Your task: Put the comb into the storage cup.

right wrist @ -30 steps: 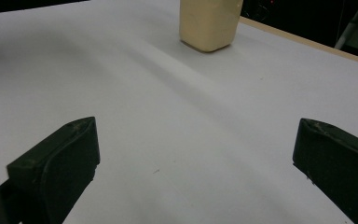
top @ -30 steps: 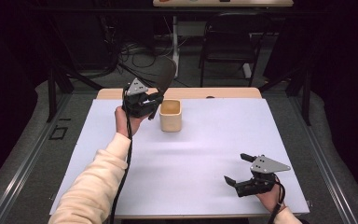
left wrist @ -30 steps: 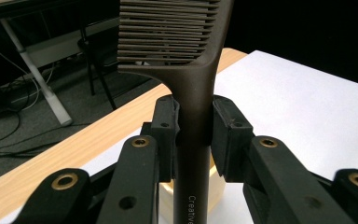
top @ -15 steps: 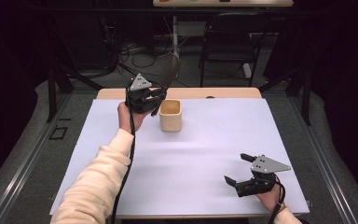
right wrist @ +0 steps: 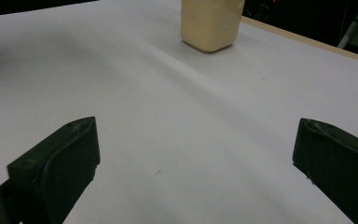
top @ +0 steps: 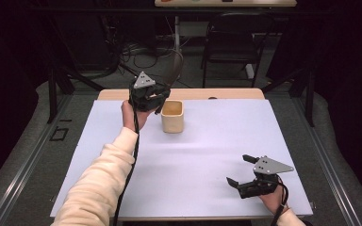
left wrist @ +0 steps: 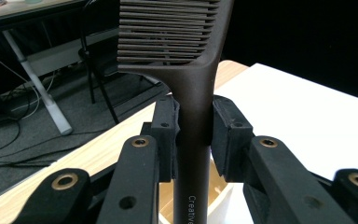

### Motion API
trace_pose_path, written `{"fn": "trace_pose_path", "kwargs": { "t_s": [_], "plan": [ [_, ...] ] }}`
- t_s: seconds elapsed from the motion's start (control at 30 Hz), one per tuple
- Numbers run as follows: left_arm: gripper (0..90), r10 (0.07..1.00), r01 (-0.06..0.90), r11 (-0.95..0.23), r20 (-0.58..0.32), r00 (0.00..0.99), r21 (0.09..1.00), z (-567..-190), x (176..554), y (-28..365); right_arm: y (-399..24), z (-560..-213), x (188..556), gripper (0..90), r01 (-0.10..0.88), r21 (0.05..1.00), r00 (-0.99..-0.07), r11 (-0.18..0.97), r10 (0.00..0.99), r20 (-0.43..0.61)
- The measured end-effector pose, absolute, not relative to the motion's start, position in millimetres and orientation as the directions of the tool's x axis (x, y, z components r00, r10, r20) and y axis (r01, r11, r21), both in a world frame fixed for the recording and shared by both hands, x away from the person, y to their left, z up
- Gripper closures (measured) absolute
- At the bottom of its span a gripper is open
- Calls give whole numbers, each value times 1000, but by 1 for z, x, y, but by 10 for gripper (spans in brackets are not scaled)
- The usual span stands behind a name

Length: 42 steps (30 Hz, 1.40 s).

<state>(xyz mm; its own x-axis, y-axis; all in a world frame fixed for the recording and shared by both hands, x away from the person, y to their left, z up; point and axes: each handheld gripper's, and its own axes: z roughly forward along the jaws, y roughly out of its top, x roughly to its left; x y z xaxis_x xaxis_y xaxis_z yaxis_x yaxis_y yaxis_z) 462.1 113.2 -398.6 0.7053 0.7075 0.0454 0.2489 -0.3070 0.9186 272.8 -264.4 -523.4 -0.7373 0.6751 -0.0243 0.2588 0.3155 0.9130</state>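
Note:
My left gripper (top: 158,98) is shut on the handle of a dark brown comb (left wrist: 193,112), just left of a cream cup (top: 172,117) at the back of the table. In the high view the comb (top: 175,66) rises up and away from the jaws, teeth end on top. The left gripper view has the cup's rim (left wrist: 220,195) just below the handle. My right gripper (top: 238,168) rests open on the white sheet near the front right, with nothing between its jaws. Far ahead of it in its own view stands the cup (right wrist: 211,23).
A white sheet (top: 193,155) covers the table, and a strip of bare wood (top: 226,93) runs along the far edge. A black chair (top: 231,42) and cables on the floor lie beyond the table.
My left gripper has risen slightly and shifted right toward the cup, with the comb standing more upright. The right gripper has not moved.

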Motion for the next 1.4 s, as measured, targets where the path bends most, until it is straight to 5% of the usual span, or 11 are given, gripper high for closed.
{"fn": "trace_pose_path", "kwargs": {
  "t_s": [1.4],
  "plan": [
    [724,728,197,-217,24,685,956,-412,479,101,-264,-524,273,1,253,913,-741,321,670,-30]
  ]
}}
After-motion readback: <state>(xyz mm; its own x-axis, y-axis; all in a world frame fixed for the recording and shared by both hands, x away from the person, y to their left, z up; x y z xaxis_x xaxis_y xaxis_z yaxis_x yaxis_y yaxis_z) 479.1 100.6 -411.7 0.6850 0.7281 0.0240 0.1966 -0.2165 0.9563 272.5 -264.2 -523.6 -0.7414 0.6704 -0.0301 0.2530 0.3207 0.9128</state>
